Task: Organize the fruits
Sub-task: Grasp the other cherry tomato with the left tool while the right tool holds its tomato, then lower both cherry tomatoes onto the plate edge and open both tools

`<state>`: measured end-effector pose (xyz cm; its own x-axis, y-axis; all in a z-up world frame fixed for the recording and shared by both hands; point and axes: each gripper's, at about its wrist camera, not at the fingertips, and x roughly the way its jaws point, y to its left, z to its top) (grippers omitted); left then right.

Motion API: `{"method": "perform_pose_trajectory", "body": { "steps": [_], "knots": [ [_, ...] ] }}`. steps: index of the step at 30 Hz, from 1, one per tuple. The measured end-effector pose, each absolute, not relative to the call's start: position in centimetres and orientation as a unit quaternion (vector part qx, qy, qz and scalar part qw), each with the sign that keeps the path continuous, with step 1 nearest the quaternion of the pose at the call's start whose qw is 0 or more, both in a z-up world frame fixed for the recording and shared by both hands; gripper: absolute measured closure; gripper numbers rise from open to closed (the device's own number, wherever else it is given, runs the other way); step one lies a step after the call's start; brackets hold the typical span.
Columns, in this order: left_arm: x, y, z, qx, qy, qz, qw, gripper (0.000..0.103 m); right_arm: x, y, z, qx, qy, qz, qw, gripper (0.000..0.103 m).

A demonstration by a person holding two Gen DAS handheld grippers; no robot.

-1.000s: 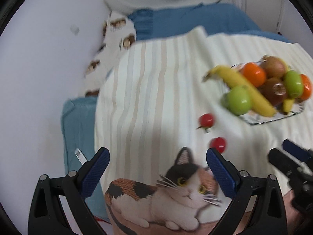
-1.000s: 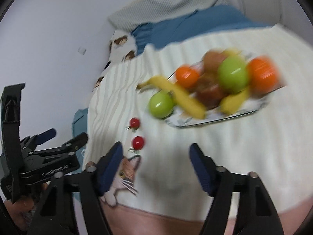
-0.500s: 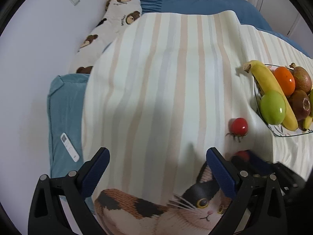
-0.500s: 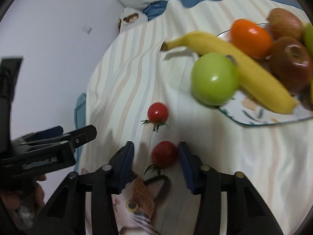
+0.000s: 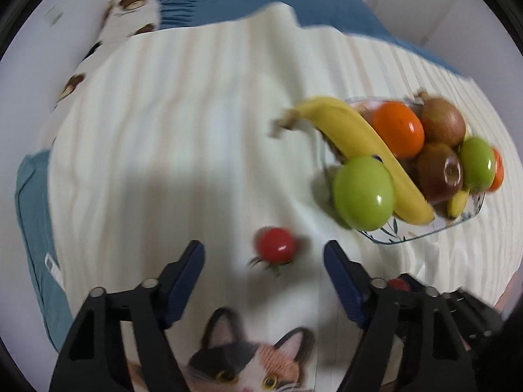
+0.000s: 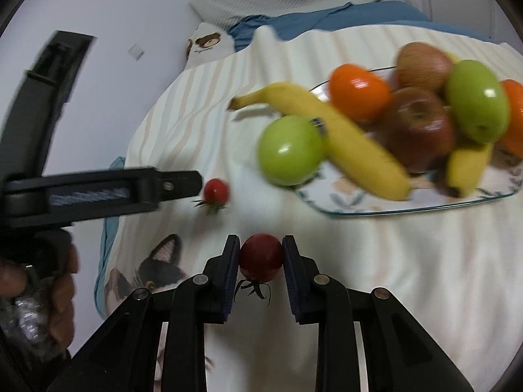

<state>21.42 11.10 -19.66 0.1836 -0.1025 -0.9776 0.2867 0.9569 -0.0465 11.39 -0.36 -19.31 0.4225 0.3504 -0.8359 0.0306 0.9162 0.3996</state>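
My right gripper [image 6: 261, 251] is shut on a dark red cherry tomato [image 6: 261, 256], both pads pressing its sides just above the striped blanket. A second cherry tomato [image 5: 276, 250] lies on the blanket between the fingers of my left gripper [image 5: 264, 266]. Its jaws are closing and have not touched the fruit. In the right wrist view that tomato [image 6: 215, 191] sits just off the tip of a left gripper finger [image 6: 170, 184]. A glass plate [image 5: 408, 238] to the right holds a banana [image 5: 359, 143], green apples, oranges, a red apple and a kiwi.
The blanket carries a cat print [image 5: 248, 366] at its near edge. Blue bedding [image 5: 261, 3] and a bear-print pillow [image 5: 130, 16] lie behind, by a white wall. A white remote [image 5: 52, 266] rests on the blue sheet at left. A hand [image 6: 49, 281] holds the left gripper.
The right gripper shut on the nearer tomato. The left gripper came down over the farther tomato and its jaws narrowed around it.
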Motion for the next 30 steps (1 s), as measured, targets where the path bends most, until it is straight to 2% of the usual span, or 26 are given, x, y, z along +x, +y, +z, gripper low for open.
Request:
{"method": "perform_pose_trajectory", "body": {
  "steps": [5, 7, 8, 15, 23, 30],
  "knots": [
    [21.2, 8.5, -21.9, 0.135, 0.623, -0.151, 0.755, 0.056, 11.0, -2.0, -19.1, 0.182, 0.528, 0.078, 0.826, 0.074],
    [21.2, 8.4, -22.1, 0.13, 0.624, -0.155, 0.755, 0.077, 10.9, -2.5, -19.0, 0.184, 0.527, 0.075, 0.826, 0.074],
    [21.3, 8.4, -22.1, 0.128, 0.622, -0.153, 0.757, 0.079, 10.8, -2.7, -18.8, 0.185, 0.525, 0.073, 0.827, 0.074],
    [20.5, 8.9, -20.2, 0.098, 0.601, -0.14, 0.781, 0.079, 9.2, -6.2, -16.7, 0.188, 0.504, 0.053, 0.842, 0.074],
    [17.8, 5.5, -15.2, 0.005, 0.57, -0.195, 0.798, 0.079, 9.1, -12.0, -15.3, 0.187, 0.475, 0.012, 0.86, 0.074],
    [18.8, 0.5, -17.2, 0.006, 0.575, -0.21, 0.791, 0.079, 10.6, -15.6, -16.7, 0.164, 0.479, -0.017, 0.862, 0.074]
  ]
}}
